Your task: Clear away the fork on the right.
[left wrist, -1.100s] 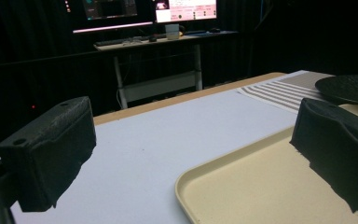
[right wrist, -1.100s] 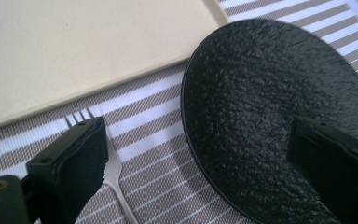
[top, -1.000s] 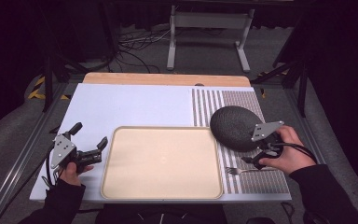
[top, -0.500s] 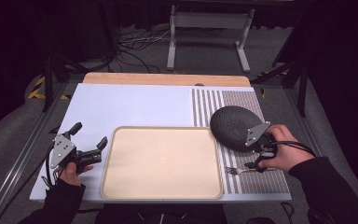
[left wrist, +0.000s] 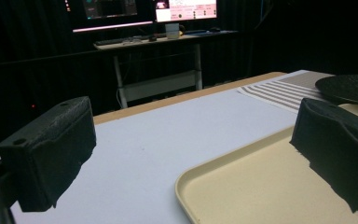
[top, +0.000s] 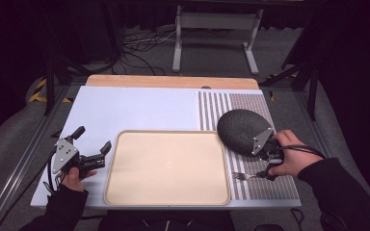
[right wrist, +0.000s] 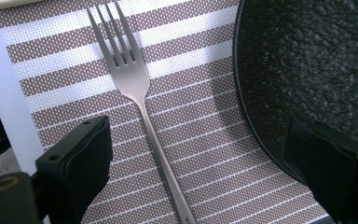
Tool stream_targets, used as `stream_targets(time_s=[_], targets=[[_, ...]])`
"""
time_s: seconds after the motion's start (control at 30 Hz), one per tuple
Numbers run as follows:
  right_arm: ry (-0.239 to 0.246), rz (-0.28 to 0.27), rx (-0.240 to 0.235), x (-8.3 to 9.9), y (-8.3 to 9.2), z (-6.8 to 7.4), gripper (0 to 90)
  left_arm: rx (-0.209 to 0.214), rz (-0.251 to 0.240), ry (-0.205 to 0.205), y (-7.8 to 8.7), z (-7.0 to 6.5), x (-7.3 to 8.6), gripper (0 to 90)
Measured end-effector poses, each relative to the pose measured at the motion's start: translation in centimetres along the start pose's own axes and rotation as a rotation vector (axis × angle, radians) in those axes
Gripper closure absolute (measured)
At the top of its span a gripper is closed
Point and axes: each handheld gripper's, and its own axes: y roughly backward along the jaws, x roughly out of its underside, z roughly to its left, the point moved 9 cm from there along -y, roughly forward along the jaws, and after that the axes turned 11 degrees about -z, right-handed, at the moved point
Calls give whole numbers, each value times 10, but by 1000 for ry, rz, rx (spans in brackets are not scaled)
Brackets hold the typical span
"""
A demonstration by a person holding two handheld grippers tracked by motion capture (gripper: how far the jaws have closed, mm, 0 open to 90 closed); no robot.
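Observation:
A silver fork [right wrist: 139,91] lies on the brown striped placemat [right wrist: 205,116], tines pointing away from me in the right gripper view. My right gripper [right wrist: 198,133] is open above the fork's handle, one jaw on each side, nothing held. A dark speckled plate [right wrist: 317,60] sits just beyond the right jaw. From above, the fork [top: 246,175] lies in front of the plate [top: 241,129], with my right gripper [top: 268,161] over its handle end. My left gripper [top: 93,139] is open at the left edge of the cream tray [top: 168,166].
The cream tray [left wrist: 251,186] lies bare in the middle of the white table top [top: 135,108]. The placemat [top: 265,185] covers the right side. A wooden strip [top: 173,81] runs along the far edge. Beyond it stand a desk and cables.
My right gripper has slid from the plate's right rim toward the near side and a little left, over the fork's handle. The left gripper has stayed still.

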Motion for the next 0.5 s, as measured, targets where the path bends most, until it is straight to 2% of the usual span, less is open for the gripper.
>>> stream_targets(time_s=[0.23,0.4,0.43,0.5], targets=[[8,24,-16,2,-3,1,139,0,0,0,0,0,0,5],[41,54,-75,7,-8,6,273,-1,0,0,0,1,0,5],[65,79,-86,10,-10,6,323,-1,0,0,0,1,0,5],[84,97,-90,12,-11,6,342,0,0,0,0,0,0,5]])
